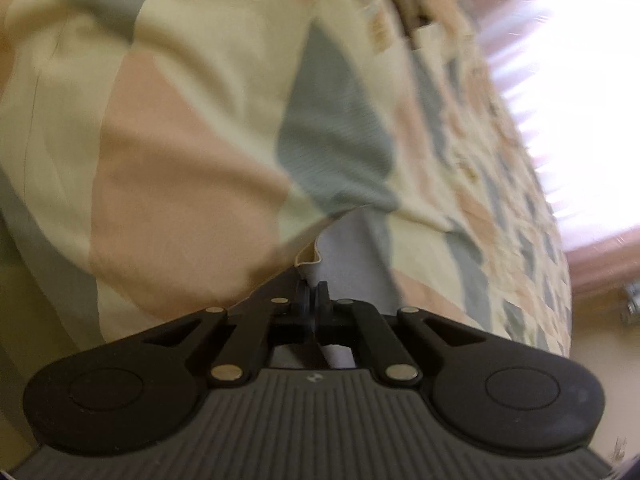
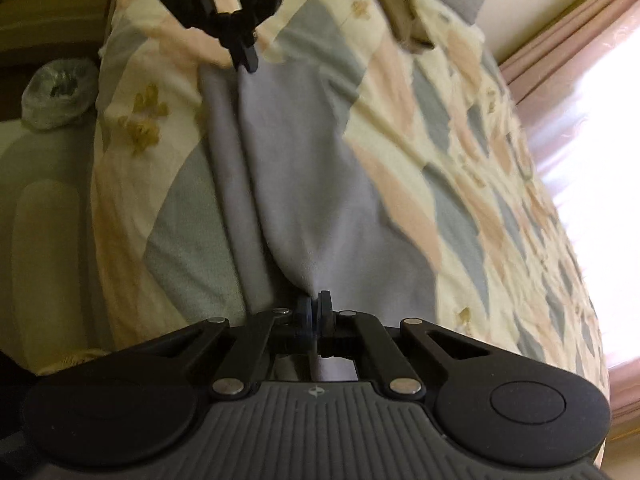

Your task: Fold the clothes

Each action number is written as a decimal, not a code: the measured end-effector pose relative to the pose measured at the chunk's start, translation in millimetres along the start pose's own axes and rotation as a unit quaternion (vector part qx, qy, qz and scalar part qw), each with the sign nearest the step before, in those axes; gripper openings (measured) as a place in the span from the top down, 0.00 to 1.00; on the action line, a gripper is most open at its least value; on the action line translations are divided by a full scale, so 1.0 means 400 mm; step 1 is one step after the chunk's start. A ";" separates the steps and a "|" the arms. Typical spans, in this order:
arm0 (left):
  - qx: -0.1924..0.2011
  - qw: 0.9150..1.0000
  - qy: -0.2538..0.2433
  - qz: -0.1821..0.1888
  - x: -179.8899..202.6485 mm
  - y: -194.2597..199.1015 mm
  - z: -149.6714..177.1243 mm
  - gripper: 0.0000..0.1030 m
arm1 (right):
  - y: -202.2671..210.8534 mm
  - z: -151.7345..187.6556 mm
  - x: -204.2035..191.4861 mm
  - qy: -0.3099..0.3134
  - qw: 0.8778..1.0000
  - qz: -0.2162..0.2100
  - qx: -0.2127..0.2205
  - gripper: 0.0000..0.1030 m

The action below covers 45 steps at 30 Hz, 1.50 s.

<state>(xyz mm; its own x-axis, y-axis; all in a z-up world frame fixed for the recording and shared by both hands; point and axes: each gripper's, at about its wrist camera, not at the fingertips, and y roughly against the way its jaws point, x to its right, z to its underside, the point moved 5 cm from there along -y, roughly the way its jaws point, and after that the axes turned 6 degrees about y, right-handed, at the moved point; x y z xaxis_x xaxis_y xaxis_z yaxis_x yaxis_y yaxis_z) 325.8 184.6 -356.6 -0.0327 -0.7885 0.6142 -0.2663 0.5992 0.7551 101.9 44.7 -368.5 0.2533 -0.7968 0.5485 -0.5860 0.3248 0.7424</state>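
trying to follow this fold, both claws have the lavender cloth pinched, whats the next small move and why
Probably lift both ends together and draw them apart. The right claw and left claw are each shut on an end of the lavender cloth, which lies creased on the patchwork quilt.

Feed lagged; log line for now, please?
left tongs: shut on lavender garment | right tongs: shut on garment | patchwork bedspread beneath

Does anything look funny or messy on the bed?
Nothing looks spilled or broken. The lavender cloth isn't flat: it is bunched into long creases on the patchwork quilt, pinched between the left gripper at one end and the right gripper at the other. A brownish crumpled thing lies farther up; too blurry to identify.
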 end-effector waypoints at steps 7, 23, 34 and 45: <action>-0.005 0.999 -0.032 -0.025 -0.045 0.019 0.034 1.00 | 0.031 0.017 -0.002 -0.004 1.000 -0.008 0.003 1.00; -0.010 0.973 -0.228 -0.015 0.125 0.038 0.070 0.97 | 0.072 0.135 0.175 -0.353 0.933 -0.040 -0.049 0.71; -0.124 0.905 -0.402 -0.059 0.260 -0.108 0.364 0.89 | 0.070 0.321 0.199 -0.486 0.860 -0.076 -0.134 0.72; -0.142 0.750 -0.643 0.059 0.468 -0.081 0.676 0.88 | 0.167 0.698 0.253 -0.836 0.541 -0.078 -0.045 0.69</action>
<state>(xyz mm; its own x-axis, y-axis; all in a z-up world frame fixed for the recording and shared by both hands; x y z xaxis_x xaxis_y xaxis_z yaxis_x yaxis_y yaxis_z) 67.9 -19.9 -328.3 -0.9909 -0.1007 0.0894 0.0216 0.5365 0.8436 -126.3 -156.4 -371.0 -0.8007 -0.1410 -0.5822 -0.5985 0.1506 0.7868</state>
